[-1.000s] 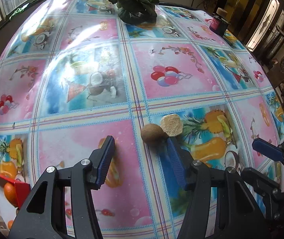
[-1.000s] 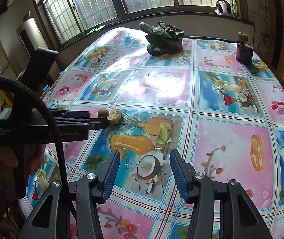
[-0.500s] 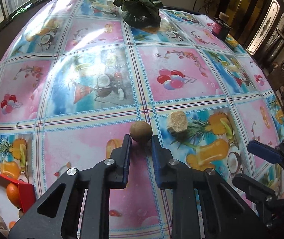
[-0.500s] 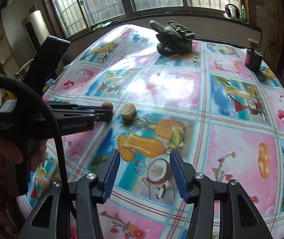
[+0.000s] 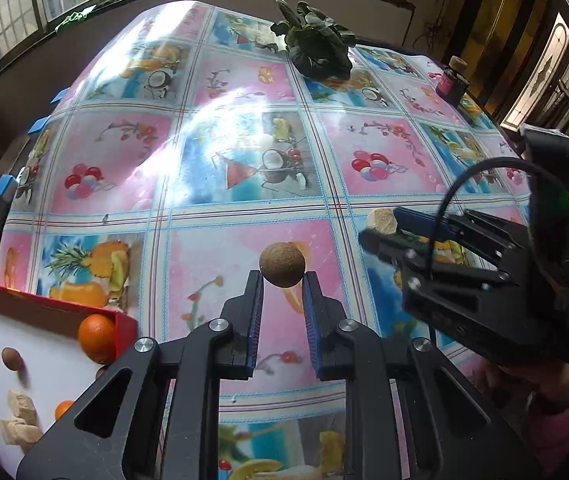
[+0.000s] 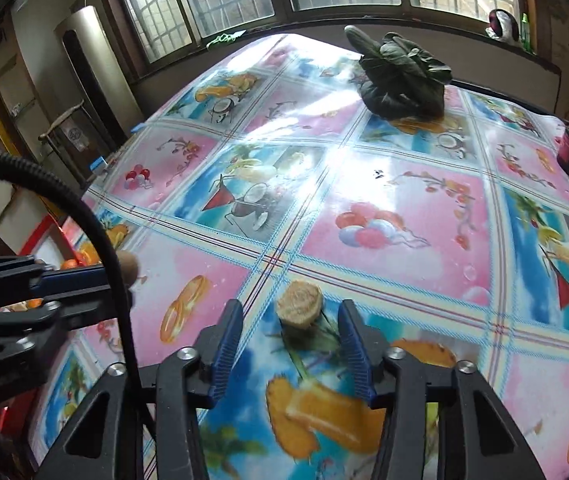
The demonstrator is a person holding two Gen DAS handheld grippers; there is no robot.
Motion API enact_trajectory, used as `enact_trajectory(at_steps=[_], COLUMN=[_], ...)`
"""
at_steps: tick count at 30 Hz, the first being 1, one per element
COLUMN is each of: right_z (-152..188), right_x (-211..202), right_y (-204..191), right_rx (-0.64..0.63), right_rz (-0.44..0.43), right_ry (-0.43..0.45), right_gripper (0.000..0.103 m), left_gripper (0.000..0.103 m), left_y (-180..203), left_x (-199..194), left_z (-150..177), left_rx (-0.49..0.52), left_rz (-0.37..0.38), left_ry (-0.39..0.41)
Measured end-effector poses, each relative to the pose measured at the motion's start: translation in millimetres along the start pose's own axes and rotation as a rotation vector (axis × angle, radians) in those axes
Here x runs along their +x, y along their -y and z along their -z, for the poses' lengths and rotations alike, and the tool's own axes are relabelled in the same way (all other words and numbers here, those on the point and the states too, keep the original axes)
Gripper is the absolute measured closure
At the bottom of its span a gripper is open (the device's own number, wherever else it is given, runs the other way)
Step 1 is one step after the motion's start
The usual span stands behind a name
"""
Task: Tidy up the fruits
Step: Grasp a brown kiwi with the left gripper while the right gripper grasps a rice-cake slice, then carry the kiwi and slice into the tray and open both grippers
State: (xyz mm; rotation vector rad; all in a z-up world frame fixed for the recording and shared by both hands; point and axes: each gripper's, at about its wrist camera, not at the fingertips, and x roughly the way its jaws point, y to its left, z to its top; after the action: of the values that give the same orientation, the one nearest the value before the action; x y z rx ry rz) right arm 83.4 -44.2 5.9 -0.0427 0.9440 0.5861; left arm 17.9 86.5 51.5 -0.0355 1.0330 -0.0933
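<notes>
A: Left wrist view first — left gripper [image 5: 282,280] was clamped on the small brown round fruit [image 5: 282,265], pinched at the fingertips, looked lifted clear of the tablecloth [image 5: 244,152].

B: Which way was the box?

A: Red box [image 5: 122,320] sat low and to the left of that gripper, near. Orange [image 5: 97,338], another brown fruit [image 5: 11,359] and tan chunks [image 5: 20,404] already lay on its white floor. So I judged the carry would go left and down — short trip.

B: Right side?

A: Right wrist view: right gripper [image 6: 290,322] had its jaws around the tan round cut piece [image 6: 299,308], which rested on the cloth. Jaws had just been closing, but gaps showed on both sides — pads not touching yet. Piece sat centred between the fingers, flat face up, no real long axis.

B: Nearer arm for that piece?

A: Right one, clearly; the left gripper [image 6: 84,280] was off to the left of it with the brown fruit [image 6: 129,267]. Box lay farther left still, so the right hand's carry would likely cross behind the left.
</notes>
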Motion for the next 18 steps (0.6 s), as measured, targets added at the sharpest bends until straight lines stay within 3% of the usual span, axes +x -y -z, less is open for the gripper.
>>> enact_trajectory(at_steps=[2, 8, 18], right_z=[-1.0, 9.4, 41.0], right_x=[4.8, -5.5, -59.8], right_y=[-6.5, -11.9, -37.6], right_rx=[-0.04, -0.064, -0.009], right_rz=[0.05, 0.082, 0.042], right_ry=[0.008, -0.003, 0.073], right_gripper=[0.079, 0.079, 0.079], left_gripper=[0.084, 0.084, 0.084], left_y=[-2.6, -4.0, -10.2], left_x=[-3.8, -19.5, -50.0], left_z=[2.4, 6.5, 36.1], left_rx=[-0.004, -0.006, -0.019], left_rz=[-0.002, 0.006, -0.008], left_ry=[0.005, 0.022, 0.044])
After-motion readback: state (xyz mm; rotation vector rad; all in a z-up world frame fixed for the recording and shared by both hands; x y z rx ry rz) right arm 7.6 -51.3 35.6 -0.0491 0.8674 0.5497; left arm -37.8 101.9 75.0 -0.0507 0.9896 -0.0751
